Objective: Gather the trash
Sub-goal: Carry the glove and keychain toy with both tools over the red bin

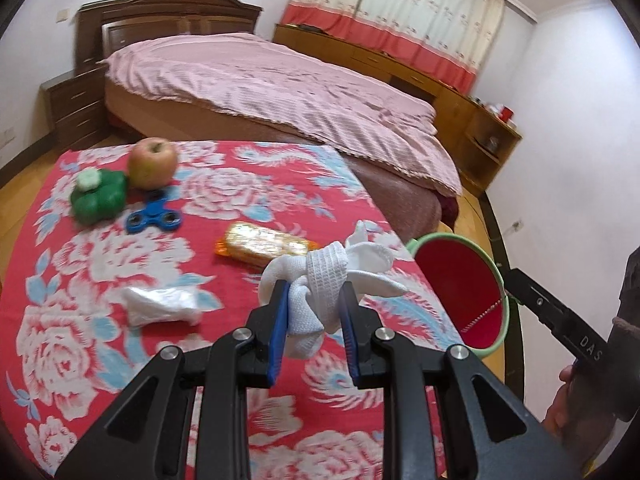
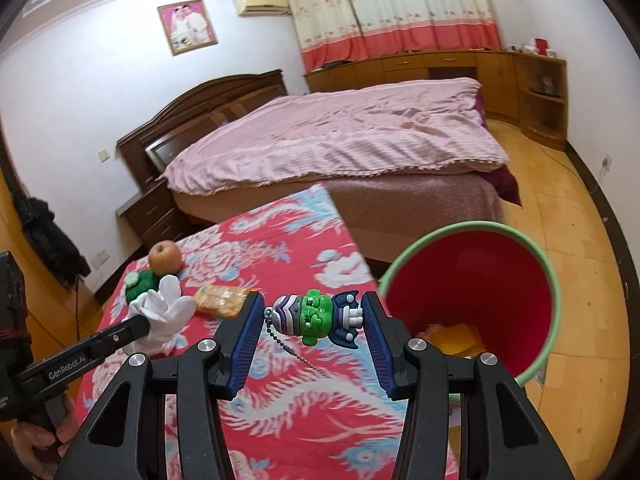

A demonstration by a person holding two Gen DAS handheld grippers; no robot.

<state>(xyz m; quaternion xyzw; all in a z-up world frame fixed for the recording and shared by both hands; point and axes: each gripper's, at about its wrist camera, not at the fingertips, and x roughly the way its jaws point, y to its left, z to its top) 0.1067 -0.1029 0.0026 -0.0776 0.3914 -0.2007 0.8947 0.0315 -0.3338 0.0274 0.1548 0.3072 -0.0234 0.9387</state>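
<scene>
My left gripper point(image 1: 314, 300) is shut on a crumpled white cloth wad point(image 1: 326, 276) and holds it above the table; the wad also shows in the right wrist view point(image 2: 162, 314). My right gripper point(image 2: 312, 320) is shut on a small green and purple toy keychain point(image 2: 316, 316), its bead chain hanging down. A red bin with a green rim point(image 2: 472, 300) stands at the table's right edge, also seen in the left wrist view point(image 1: 460, 292). An orange snack wrapper point(image 1: 264, 244) and a crumpled white plastic wrapper point(image 1: 160, 306) lie on the table.
The table carries a red floral cloth point(image 1: 100, 280). On it at the far left are an apple point(image 1: 153, 163), a green pepper toy point(image 1: 98, 196) and a blue fidget spinner point(image 1: 154, 216). A bed with a pink cover point(image 1: 260, 88) stands behind.
</scene>
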